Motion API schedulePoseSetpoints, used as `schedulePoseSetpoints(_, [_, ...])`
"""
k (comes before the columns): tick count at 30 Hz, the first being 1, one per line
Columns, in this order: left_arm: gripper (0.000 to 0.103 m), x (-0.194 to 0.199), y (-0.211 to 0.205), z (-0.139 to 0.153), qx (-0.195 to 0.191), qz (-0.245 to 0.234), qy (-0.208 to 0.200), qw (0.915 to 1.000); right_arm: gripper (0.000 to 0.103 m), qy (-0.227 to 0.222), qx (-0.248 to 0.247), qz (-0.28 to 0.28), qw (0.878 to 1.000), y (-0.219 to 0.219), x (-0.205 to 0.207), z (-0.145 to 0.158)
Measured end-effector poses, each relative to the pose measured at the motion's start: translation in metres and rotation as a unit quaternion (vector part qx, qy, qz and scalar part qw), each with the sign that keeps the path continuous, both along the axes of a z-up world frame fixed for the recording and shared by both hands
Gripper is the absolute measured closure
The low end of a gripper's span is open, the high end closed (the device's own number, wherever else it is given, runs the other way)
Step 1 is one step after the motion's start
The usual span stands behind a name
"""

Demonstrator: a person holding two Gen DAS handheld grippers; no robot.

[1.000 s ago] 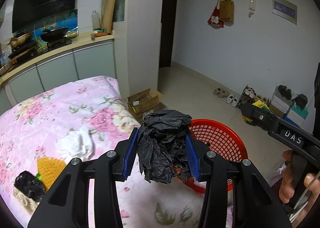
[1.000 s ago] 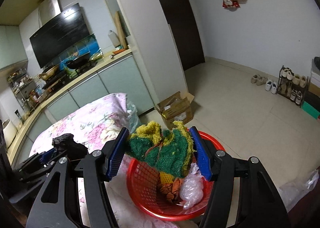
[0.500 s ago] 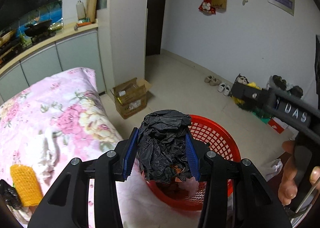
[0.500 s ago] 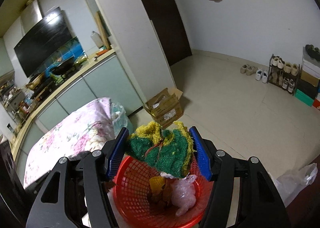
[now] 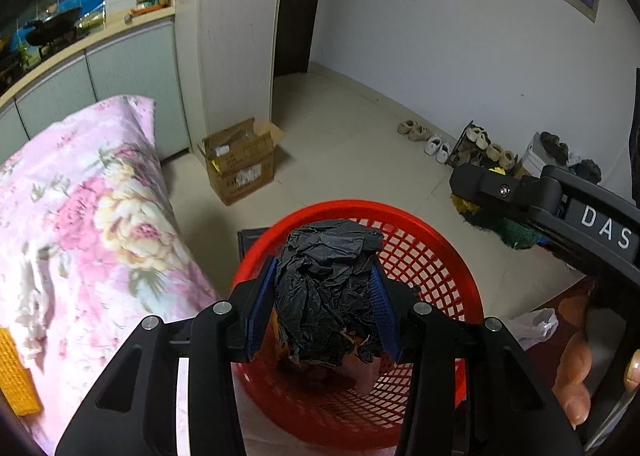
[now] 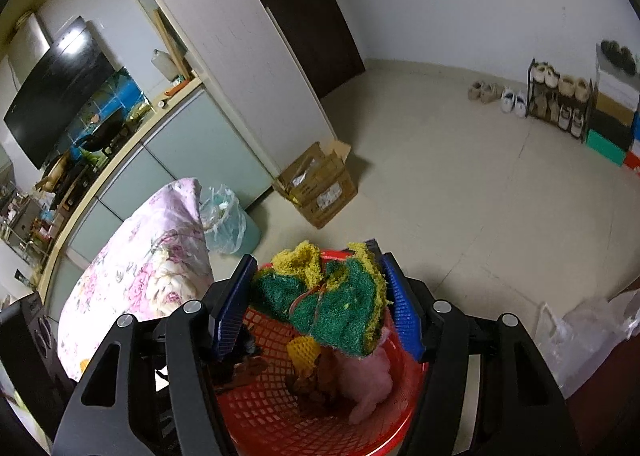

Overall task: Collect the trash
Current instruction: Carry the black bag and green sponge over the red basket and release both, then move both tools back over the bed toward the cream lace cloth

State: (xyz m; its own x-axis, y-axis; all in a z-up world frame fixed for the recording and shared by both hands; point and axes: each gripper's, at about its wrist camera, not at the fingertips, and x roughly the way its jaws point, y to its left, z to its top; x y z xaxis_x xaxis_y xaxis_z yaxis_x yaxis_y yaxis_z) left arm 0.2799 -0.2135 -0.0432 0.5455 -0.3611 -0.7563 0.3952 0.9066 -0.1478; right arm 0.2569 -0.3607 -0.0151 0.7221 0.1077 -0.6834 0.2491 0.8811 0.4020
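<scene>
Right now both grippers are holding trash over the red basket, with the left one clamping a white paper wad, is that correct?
Not quite: the left gripper clamps a black bag, not white paper, as the left wrist view shows. The rest holds: the right gripper holds a green cloth, both over the red basket.

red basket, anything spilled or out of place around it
Nothing spilled around the red basket. Trash sits inside it; the left gripper holds a crumpled black bag and the right gripper a green-yellow scouring pad above it.

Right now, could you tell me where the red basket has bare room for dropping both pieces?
The red basket shows bare mesh along its left side, beside the brown scraps. The right side is crowded by the pink bag and yellow foam net.
</scene>
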Motion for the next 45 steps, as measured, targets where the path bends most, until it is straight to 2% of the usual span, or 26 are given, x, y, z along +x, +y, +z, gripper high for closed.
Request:
schedulePoseSetpoints(2, [0.06, 0.0, -0.001, -0.004, 0.002, -0.004, 0.003, 1.0, 0.04, 0.006, 0.007, 0.0, 1.0, -0.001, 0.002, -0.003])
schedulePoseSetpoints(4, [0.058, -0.001, -0.003, -0.006, 0.003, -0.009, 0.006, 0.9999, 0.033, 0.012, 0.013, -0.004, 1.0, -0.003, 0.002, -0.005])
schedulePoseSetpoints(6, [0.051, -0.001, -0.003, -0.008, 0.004, -0.01, 0.007, 0.9999, 0.031, 0.013, 0.013, -0.002, 1.0, -0.002, 0.001, -0.004])
schedulePoseSetpoints(8, [0.034, -0.001, -0.001, -0.007, 0.001, -0.008, 0.009, 0.9999, 0.027, 0.011, 0.014, -0.002, 1.0, -0.003, -0.001, -0.002])
schedulePoseSetpoints(11, [0.027, -0.003, 0.005, -0.002, -0.007, -0.004, 0.007, 0.9999, 0.027, 0.007, 0.014, -0.004, 1.0, -0.003, -0.002, 0.001])
schedulePoseSetpoints(21, [0.024, -0.026, 0.045, 0.024, -0.004, 0.022, -0.03, 0.9993, 0.027, -0.026, -0.012, 0.0, 1.0, 0.01, -0.013, 0.023])
schedulePoseSetpoints(28, [0.024, -0.061, 0.089, 0.047, 0.001, 0.047, -0.064, 0.9969, 0.026, -0.065, -0.04, 0.021, 0.997, 0.036, -0.029, 0.043])
schedulePoseSetpoints(33, [0.024, -0.085, 0.128, 0.06, -0.007, 0.072, -0.073, 0.9947, 0.026, -0.088, -0.058, 0.046, 0.993, 0.06, -0.038, 0.054])
schedulePoseSetpoints(40, [0.024, -0.115, 0.201, 0.074, 0.002, 0.137, -0.09, 0.9864, 0.026, -0.096, -0.06, 0.077, 0.991, 0.087, -0.048, 0.06])
schedulePoseSetpoints(45, [0.024, -0.13, 0.271, 0.076, 0.007, 0.207, -0.097, 0.9735, 0.026, -0.094, -0.065, 0.102, 0.988, 0.11, -0.056, 0.059])
